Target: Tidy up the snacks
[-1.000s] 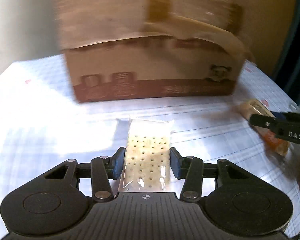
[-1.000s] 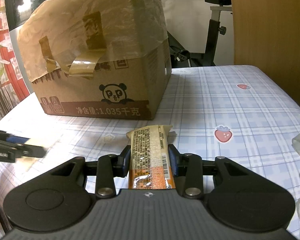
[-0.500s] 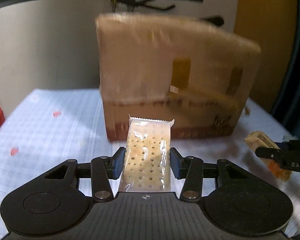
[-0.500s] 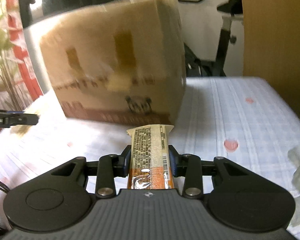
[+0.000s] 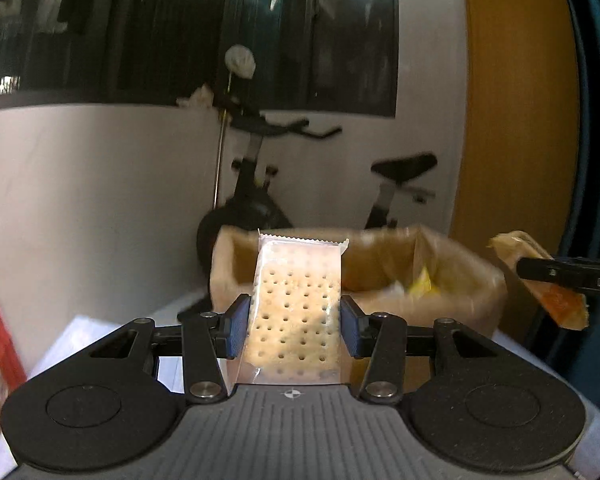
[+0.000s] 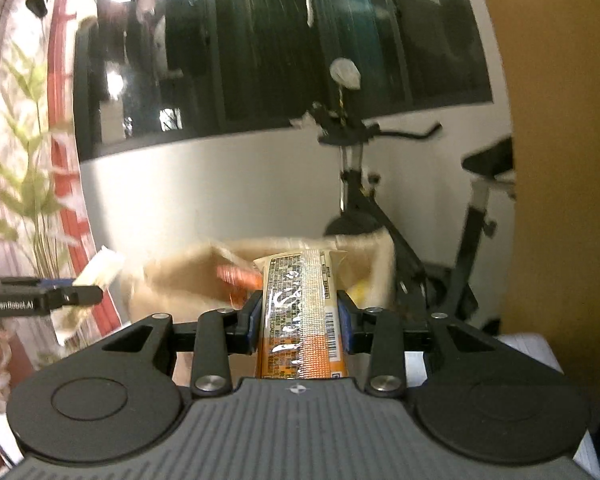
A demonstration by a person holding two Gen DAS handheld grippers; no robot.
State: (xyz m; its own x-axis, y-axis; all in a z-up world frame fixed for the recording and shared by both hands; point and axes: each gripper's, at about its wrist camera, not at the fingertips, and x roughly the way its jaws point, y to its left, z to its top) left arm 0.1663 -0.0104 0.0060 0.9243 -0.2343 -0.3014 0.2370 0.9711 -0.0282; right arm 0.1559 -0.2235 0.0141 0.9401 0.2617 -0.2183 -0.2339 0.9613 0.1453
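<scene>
My left gripper (image 5: 294, 320) is shut on a clear-wrapped cracker pack (image 5: 296, 304), held up level with the top of the open cardboard box (image 5: 452, 280). My right gripper (image 6: 300, 320) is shut on an orange snack bar (image 6: 304, 312), held in front of the same box (image 6: 172, 280). Yellow and orange packets lie inside the box. The right gripper with its bar shows at the right edge of the left wrist view (image 5: 556, 280). The left gripper with its pack shows at the left of the right wrist view (image 6: 80, 288).
An exercise bike (image 5: 260, 184) stands behind the box against a white wall. A dark window (image 6: 300, 40) is above. A wooden panel (image 6: 560, 160) rises at the right. A plant (image 6: 32, 184) is at the left. The checked tablecloth (image 6: 528, 348) shows low down.
Both grippers have risen from near the table to the height of the box's open top, each still holding its snack. The box's inside has come into view.
</scene>
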